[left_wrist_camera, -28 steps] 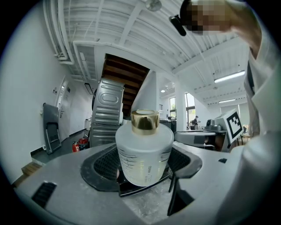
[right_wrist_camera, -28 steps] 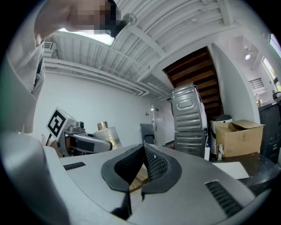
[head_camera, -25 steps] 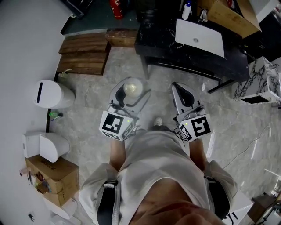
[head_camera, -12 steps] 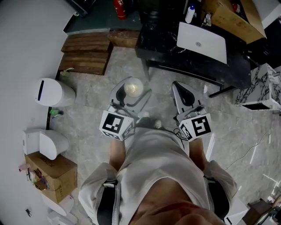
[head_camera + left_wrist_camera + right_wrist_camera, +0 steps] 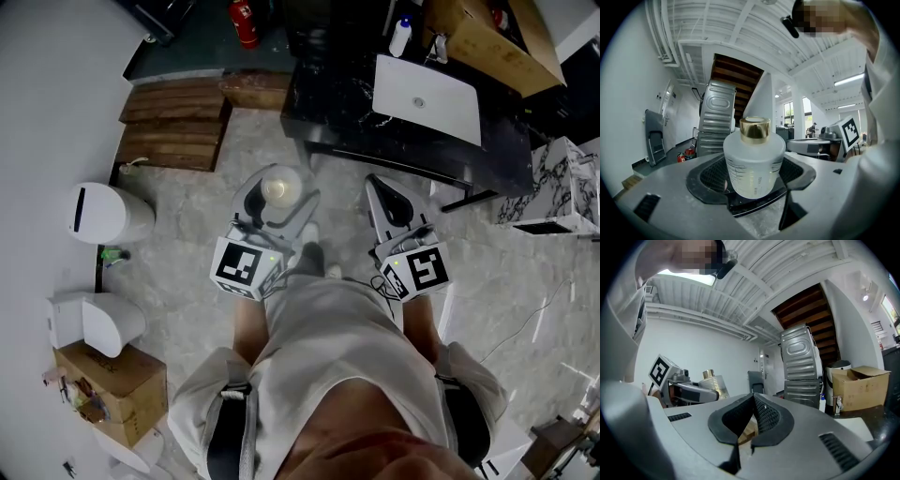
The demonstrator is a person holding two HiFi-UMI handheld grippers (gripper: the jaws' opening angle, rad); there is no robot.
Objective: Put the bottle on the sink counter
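As the head view looks down, two grippers are held out over the stone floor (image 5: 525,281), both on the person's side of the one white sink (image 5: 427,86) and well apart from it. That sink is set in the black sink counter (image 5: 328,94). The left gripper (image 5: 278,199) carries one bottle (image 5: 281,185), to the left of the sink and off the counter. The right gripper (image 5: 389,199) lies nearer the sink, just short of the counter's front edge. Two cardboard boxes show: one (image 5: 487,37) behind the sink, one (image 5: 112,375) far to its left by the wall. One small white bottle (image 5: 400,37) stands just behind the sink, and one red fire extinguisher (image 5: 242,21) stands on the floor off to the left of it.

From the left gripper view, both jaws are clamped on the frosted bottle (image 5: 754,161), which stands upright between them under a single gold cap (image 5: 755,128). One marker cube (image 5: 850,131), the right gripper's, shows to the right.

From the right gripper view, the right gripper (image 5: 752,420) has its jaws pressed together with nothing between them. The left gripper's marker cube (image 5: 661,371) and the bottle (image 5: 712,383) appear to the left, and one cardboard box (image 5: 855,385) to the right.
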